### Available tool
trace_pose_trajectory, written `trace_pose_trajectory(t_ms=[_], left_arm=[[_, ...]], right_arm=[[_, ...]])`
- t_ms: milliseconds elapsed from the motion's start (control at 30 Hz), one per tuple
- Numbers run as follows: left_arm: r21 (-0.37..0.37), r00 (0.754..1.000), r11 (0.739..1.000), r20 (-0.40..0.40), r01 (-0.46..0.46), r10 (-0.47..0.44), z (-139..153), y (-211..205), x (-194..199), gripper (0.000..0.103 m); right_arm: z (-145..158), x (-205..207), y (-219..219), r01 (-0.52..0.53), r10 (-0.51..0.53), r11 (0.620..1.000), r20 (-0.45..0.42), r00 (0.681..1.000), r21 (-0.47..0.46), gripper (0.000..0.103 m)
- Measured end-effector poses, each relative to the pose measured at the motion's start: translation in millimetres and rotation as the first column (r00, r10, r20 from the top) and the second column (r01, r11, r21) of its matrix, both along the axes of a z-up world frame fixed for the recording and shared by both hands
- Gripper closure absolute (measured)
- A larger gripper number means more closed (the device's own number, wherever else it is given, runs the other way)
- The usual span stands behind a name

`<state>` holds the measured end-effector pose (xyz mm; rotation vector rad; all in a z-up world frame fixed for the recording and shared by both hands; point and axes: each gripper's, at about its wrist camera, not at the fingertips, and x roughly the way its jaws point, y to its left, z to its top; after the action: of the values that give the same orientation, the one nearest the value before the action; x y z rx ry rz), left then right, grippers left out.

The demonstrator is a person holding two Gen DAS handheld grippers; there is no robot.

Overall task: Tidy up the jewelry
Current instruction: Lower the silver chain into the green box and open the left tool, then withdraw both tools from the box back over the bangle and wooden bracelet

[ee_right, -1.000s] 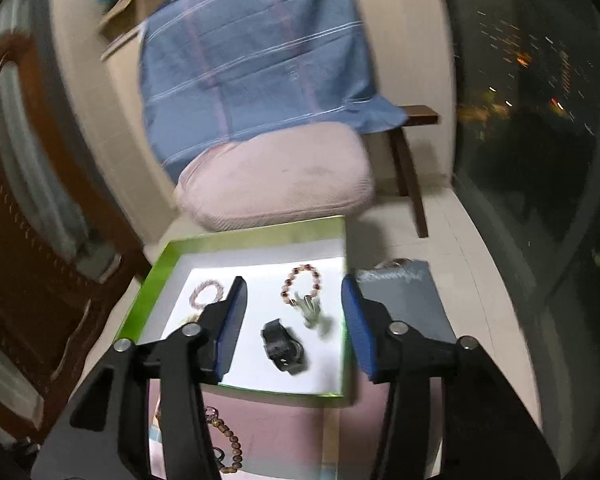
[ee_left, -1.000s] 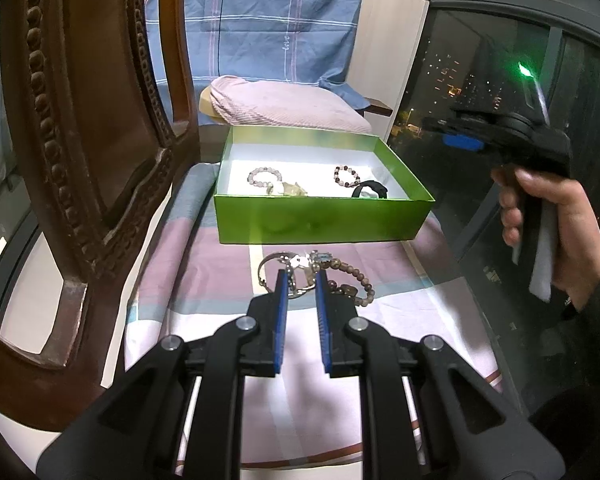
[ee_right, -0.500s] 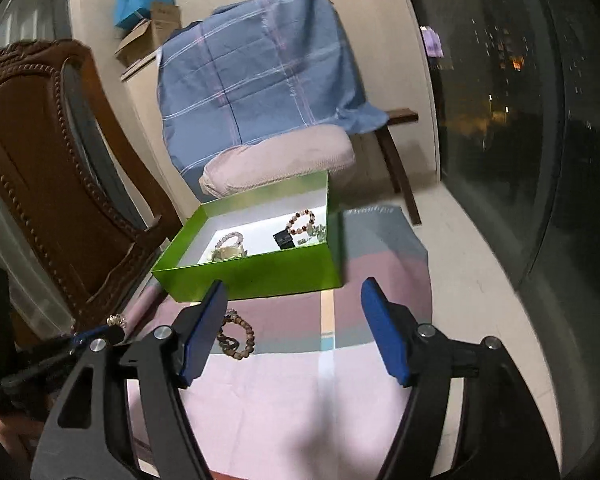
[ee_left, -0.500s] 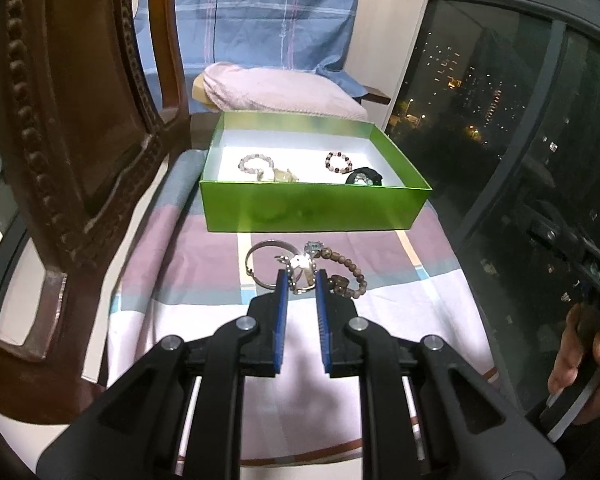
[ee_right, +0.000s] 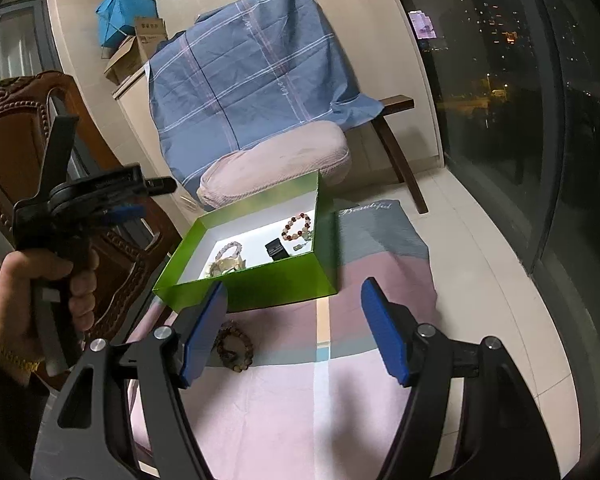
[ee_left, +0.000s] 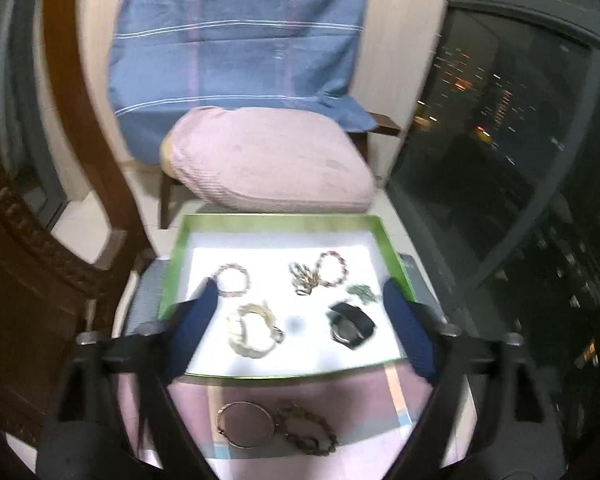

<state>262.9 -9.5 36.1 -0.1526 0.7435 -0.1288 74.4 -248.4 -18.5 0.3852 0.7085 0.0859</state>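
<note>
My left gripper (ee_left: 300, 296) hangs over the green box (ee_left: 172, 276), its jaws opening wide with nothing held between them; the view is blurred. In the box lie a pink bead bracelet (ee_left: 232, 280), a silvery piece (ee_left: 302, 278), a red bead bracelet (ee_left: 332, 268), a cream bracelet (ee_left: 252, 330) and a black item (ee_left: 350, 324). In front of the box a gold bangle (ee_left: 246, 424) and a brown bead bracelet (ee_left: 306, 426) rest on the cloth. My right gripper (ee_right: 292, 292) stands open and empty above the cloth, short of the box (ee_right: 260, 284), with the brown bracelet (ee_right: 234, 346) beside its left finger.
A carved wooden chair (ee_right: 16, 128) rises at the left. Behind the box are a pink cushion (ee_left: 268, 160) and a blue plaid cloth (ee_right: 252, 76). A dark window (ee_right: 540, 100) runs along the right. A hand (ee_right: 40, 280) holds the left gripper (ee_right: 140, 200).
My left gripper left the pile on the cloth, moved forward over the box and opened; the silvery piece now lies in the box. My right gripper drew back from the box and opened wider.
</note>
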Motion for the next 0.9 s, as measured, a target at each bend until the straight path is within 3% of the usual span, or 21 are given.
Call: trace_pose_trajectory(t_ms=[100, 233, 433, 567, 733, 900], left_arm=[[0.011, 0.999, 1.0, 0.036, 0.015, -0.015, 3.3, 7.4, -31.1, 0.019], [0.085, 0.994, 0.996, 0.1, 0.03, -0.038, -6.1, 10.3, -96.9, 0.016], [0.013, 0.99, 1.0, 0.14, -0.014, 0.012, -54.9, 30.9, -166.6, 0.013], [0.012, 0.997, 0.998, 0.05, -0.058, 0.058, -88.1, 40.5, -158.7, 0.013], [-0.025, 0.996, 0.998, 0.06, -0.065, 0.066, -85.2, 46.7, -157.2, 0.013], [-0.01, 0.997, 0.999, 0.073, -0.032, 0.033, -81.6, 40.2, -159.6, 0.013]], right_arm=[[3.9, -1.9, 0.3, -0.007, 0.007, 1.0, 0.015, 1.0, -0.003, 0.035], [5.7, -3.6, 0.1, -0.009, 0.009, 1.0, 0.02, 1.0, -0.01, 0.035], [4.7, -6.1, 9.2, -0.026, 0.027, 0.998, 0.022, 0.999, -0.059, 0.035], [3.6, -7.7, 18.6, -0.043, 0.045, 0.996, 0.02, 0.999, -0.083, 0.035], [3.3, -7.5, 26.4, -0.044, 0.046, 0.993, 0.022, 0.999, -0.106, 0.035], [0.0, -7.2, 35.8, -0.06, 0.062, 0.99, 0.012, 0.998, -0.129, 0.035]])
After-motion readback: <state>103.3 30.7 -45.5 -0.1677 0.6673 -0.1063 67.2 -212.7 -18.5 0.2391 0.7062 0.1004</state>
